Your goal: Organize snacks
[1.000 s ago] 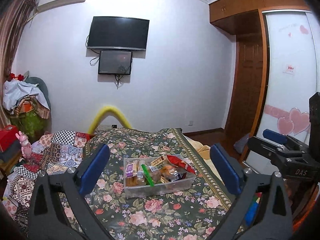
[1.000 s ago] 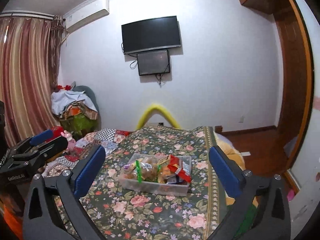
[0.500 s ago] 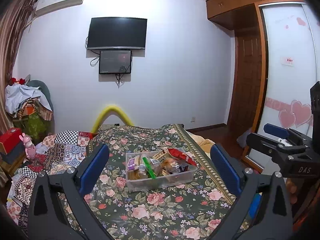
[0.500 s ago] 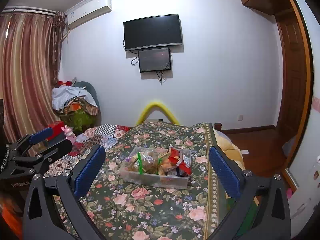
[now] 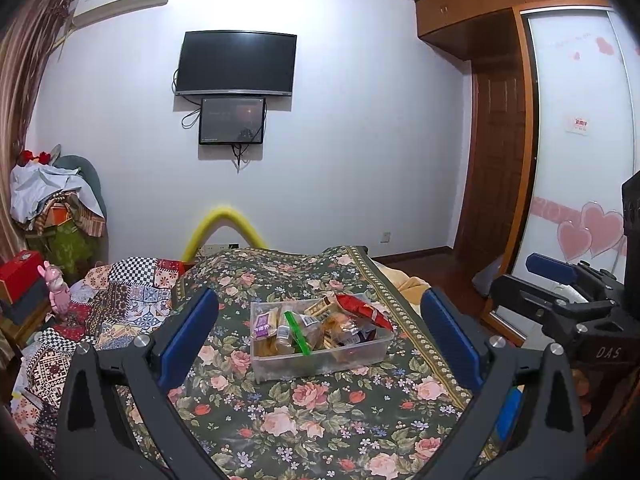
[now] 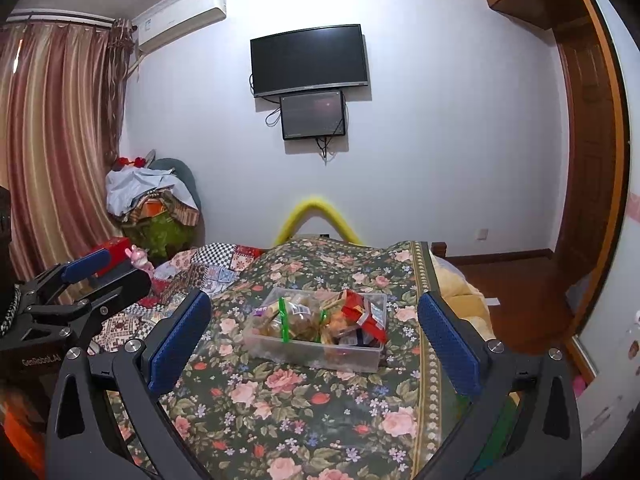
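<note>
A clear plastic bin (image 5: 352, 358) full of snack packets sits on the floral bedspread, also in the right wrist view (image 6: 280, 346). Inside are a red packet (image 5: 362, 308), a purple packet (image 5: 262, 324) and a bag with a green clip (image 5: 298, 332); the red packet (image 6: 362, 312) shows in the right view too. My left gripper (image 5: 320, 340) is open and empty, held back from the bin. My right gripper (image 6: 316, 338) is open and empty, also short of the bin. Each gripper shows at the other view's edge.
The bed carries a floral spread (image 5: 320, 420) and a patchwork quilt (image 5: 112, 308) on the left. A TV (image 5: 236, 64) hangs on the far wall. A wardrobe (image 5: 580, 160) stands right. Piled clothes (image 5: 56, 204) and a red box (image 5: 20, 274) stand left.
Both views have tilted up and shifted slightly; the bin now sits a little higher and nearer the middle between the fingers. Both grippers stay open and empty.
</note>
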The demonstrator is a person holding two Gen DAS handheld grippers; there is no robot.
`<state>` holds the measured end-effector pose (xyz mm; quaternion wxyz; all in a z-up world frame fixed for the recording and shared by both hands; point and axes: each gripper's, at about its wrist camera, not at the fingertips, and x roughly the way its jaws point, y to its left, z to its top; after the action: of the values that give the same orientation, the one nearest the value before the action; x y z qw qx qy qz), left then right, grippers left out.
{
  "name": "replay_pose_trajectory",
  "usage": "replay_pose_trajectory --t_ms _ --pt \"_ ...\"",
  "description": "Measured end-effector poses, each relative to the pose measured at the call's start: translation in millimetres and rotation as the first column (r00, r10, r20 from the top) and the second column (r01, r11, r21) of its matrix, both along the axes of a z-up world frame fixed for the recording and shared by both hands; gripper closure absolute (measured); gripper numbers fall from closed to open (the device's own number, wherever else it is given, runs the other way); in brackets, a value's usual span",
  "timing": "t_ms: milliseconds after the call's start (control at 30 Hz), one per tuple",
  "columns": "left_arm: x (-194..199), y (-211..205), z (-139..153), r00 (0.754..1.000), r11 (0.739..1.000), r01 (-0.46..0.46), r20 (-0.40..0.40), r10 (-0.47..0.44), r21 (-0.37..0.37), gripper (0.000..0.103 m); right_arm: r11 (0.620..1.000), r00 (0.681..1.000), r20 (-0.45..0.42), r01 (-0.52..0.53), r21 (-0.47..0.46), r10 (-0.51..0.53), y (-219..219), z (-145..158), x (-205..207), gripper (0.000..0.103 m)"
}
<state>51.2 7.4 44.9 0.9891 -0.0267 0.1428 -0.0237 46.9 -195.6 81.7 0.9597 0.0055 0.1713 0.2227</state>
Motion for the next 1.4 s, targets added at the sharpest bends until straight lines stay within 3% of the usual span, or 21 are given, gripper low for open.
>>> replay_pose_trajectory --t_ms 1400 --pt "-0.9 -2.2 1.3 0.999 1.0 0.03 -0.01 -0.03 0.001 0.0 1.0 1.0 0.01 0.011 0.004 -0.011 -0.5 3.8 -3.0 0.0"
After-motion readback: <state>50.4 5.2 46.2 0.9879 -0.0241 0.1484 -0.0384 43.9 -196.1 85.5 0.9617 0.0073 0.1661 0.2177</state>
